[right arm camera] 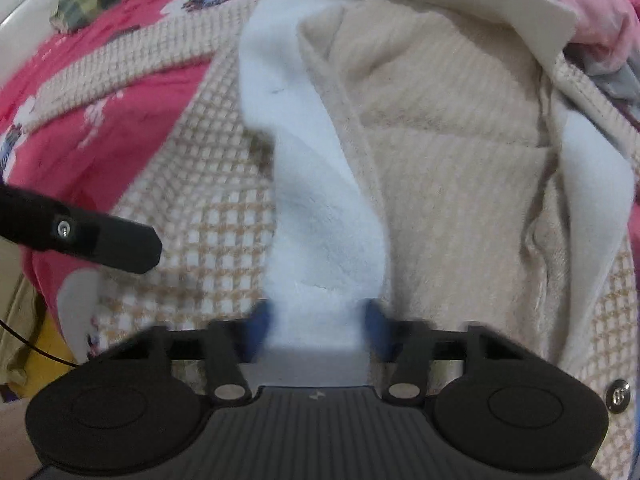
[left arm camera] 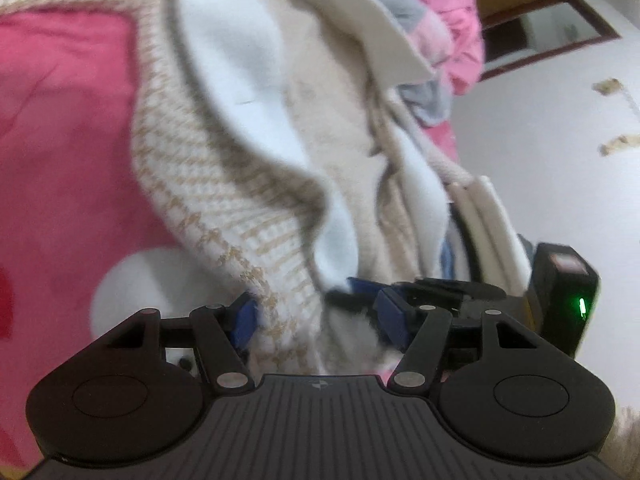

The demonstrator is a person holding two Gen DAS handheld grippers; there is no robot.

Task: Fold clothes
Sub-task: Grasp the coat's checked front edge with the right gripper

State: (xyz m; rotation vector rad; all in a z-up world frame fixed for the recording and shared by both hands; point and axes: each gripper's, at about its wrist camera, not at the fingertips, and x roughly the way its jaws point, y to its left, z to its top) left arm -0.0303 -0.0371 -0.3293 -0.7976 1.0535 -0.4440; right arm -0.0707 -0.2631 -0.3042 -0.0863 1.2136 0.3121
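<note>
Right wrist view shows the right gripper point(right arm camera: 316, 320) clamped down on the white fleecy front edge of the checked jacket point(right arm camera: 208, 184), blue pads pinching that strip from both sides. The jacket lies open, lining up, across the pink floral bedspread point(right arm camera: 84, 120), with its collar toward the top and a heap of other clothes point(right arm camera: 600, 12) behind it. In the left wrist view the left gripper point(left arm camera: 316, 320) has a thick bunch of the checked hem between its pads, and it looks gripped on it, though blur makes the contact hard to judge. My take on doing this bit well: both tools seem to have the same front panel, so lift just enough to clear the bed, keep the edge taut between them, and carry it over in one go so the white trim lands straight. I'd watch the metal snap button point(right arm camera: 618, 397) side too, since that opposite panel could drag along.
</note>
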